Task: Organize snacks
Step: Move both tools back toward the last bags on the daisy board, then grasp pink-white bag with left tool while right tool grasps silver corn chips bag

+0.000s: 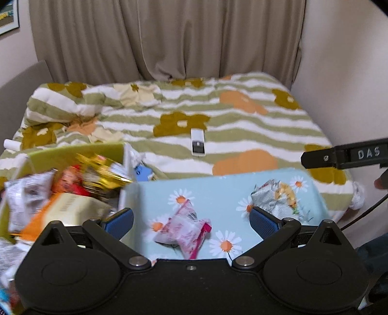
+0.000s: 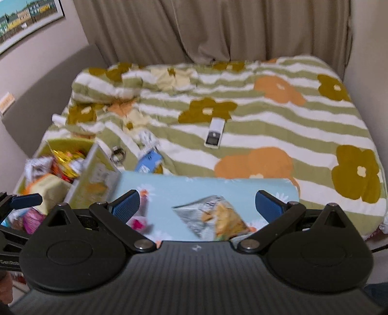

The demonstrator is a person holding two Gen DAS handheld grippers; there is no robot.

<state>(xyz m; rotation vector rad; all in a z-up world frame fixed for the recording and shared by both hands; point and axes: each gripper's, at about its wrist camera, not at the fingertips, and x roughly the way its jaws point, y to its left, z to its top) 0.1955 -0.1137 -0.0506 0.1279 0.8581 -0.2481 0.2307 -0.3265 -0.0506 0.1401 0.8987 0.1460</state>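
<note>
Hovering grippers: the left gripper point(image 1: 191, 218) and the right gripper point(image 2: 197, 206) both hang over the near edge of the bed, jaws spread wide, nothing between the blue pads point(image 1: 263, 219).
Blue box: a light blue box point(image 1: 218, 186) with a daisy print sits right in front of both grippers, open at the top, its long side running left to right.
Inside the blue box: two snack packs, apart from each other.
Pink packet: the pink-and-white packet point(image 1: 186, 230) lies toward the left half of the box, crumpled, its long axis tilted from upper left to lower right in the left view.
Silver bag: the silver bag with a yellow picture point(image 2: 215, 218) lies toward the right half; in the right view it is between the right gripper's pads, one corner pointing left.
Green box: a yellow-green box point(image 1: 72, 151) stands touching the blue box's left side.
Inside the green box: a heap of packs, among them a gold wrapper point(image 1: 104, 172), a red pack point(image 1: 70, 181), a white bag point(image 1: 26, 193) and a pale yellow carton point(image 1: 72, 208); motion blur hides the rest.
Behind the boxes: a small blue pack point(image 2: 148, 162) and a metal ring point(image 2: 118, 153) on the cover.
Farther back: a white remote point(image 1: 198, 141) lies lengthwise, pointing away, on the striped flower bedspread point(image 1: 254, 126).
Farthest: beige curtains point(image 1: 169, 36) and a framed picture point(image 2: 26, 19) on the left wall.
</note>
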